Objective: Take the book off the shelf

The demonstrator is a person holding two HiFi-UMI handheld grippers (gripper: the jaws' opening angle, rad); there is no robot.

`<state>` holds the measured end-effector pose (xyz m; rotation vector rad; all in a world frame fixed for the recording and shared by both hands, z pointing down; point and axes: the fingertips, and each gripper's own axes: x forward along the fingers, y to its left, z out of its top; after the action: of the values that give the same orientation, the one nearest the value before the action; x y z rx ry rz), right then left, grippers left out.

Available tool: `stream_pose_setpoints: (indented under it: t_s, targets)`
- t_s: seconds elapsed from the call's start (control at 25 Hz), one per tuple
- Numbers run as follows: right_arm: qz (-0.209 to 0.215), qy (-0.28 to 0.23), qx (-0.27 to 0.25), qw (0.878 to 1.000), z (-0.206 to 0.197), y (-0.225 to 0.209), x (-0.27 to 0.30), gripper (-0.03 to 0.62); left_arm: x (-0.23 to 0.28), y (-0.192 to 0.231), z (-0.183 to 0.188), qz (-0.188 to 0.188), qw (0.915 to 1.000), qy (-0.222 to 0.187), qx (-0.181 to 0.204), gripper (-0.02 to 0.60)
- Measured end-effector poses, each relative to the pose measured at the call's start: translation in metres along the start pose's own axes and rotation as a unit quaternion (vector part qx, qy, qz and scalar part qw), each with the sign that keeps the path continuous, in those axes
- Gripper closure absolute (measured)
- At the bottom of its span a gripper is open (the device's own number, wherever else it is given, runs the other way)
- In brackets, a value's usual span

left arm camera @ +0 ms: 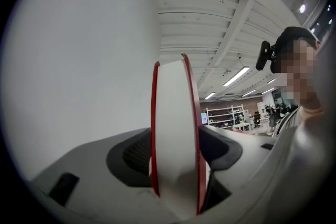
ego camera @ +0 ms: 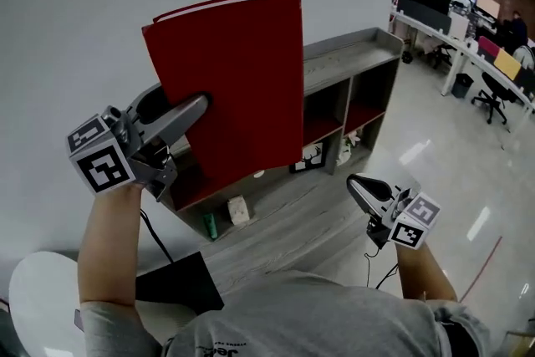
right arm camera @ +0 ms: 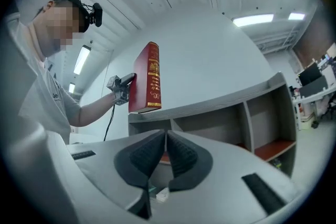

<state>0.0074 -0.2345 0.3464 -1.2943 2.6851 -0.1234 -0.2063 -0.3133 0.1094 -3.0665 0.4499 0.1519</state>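
Note:
A large red hardcover book (ego camera: 234, 79) hangs upright in the air in front of the grey shelf unit (ego camera: 351, 54), clear of its top. My left gripper (ego camera: 201, 103) is shut on the book's lower fore-edge. In the left gripper view both pads press the red covers on either side of the white page block (left arm camera: 176, 134). The right gripper view shows the book's spine (right arm camera: 150, 78) held above the shelf top (right arm camera: 226, 99). My right gripper (ego camera: 355, 184) hovers lower right, away from the book, its pads (right arm camera: 181, 157) closed together on nothing.
The low shelf unit has open compartments with small items (ego camera: 238, 211) at the bottom left. A white wall stands behind it. A black mat (ego camera: 180, 280) and a white round seat (ego camera: 42, 288) lie near my feet. Office desks and chairs (ego camera: 468, 29) fill the far right.

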Motion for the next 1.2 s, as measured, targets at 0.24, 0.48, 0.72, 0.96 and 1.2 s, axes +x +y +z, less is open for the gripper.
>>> stream_pose_setpoints:
  t_s: [0.24, 0.48, 0.72, 0.96, 1.2]
  targets:
    - [-0.101, -0.008, 0.004, 0.995, 0.019, 0.035, -0.059, 0.559, 0.017, -0.037, 0.006, -0.075, 0.9967, 0.01, -0.03, 0.29]
    - [-0.203, -0.018, 0.005, 0.979, 0.002, 0.002, -0.153, 0.559, 0.109, -0.088, -0.062, -0.159, 0.9844, 0.032, -0.067, 0.291]
    - [-0.274, -0.026, 0.009, 0.961, -0.003, -0.007, -0.194, 0.559, 0.146, -0.105, -0.106, -0.207, 0.9716, 0.057, -0.099, 0.291]
    - [-0.322, -0.032, 0.008, 0.946, 0.001, -0.039, -0.222, 0.559, 0.196, -0.113, -0.15, -0.238, 0.9599, 0.077, -0.127, 0.293]
    - [-0.347, -0.036, 0.003, 0.937, 0.001, -0.124, -0.266, 0.559, 0.292, -0.122, -0.211, -0.249, 0.9528, 0.098, -0.144, 0.295]
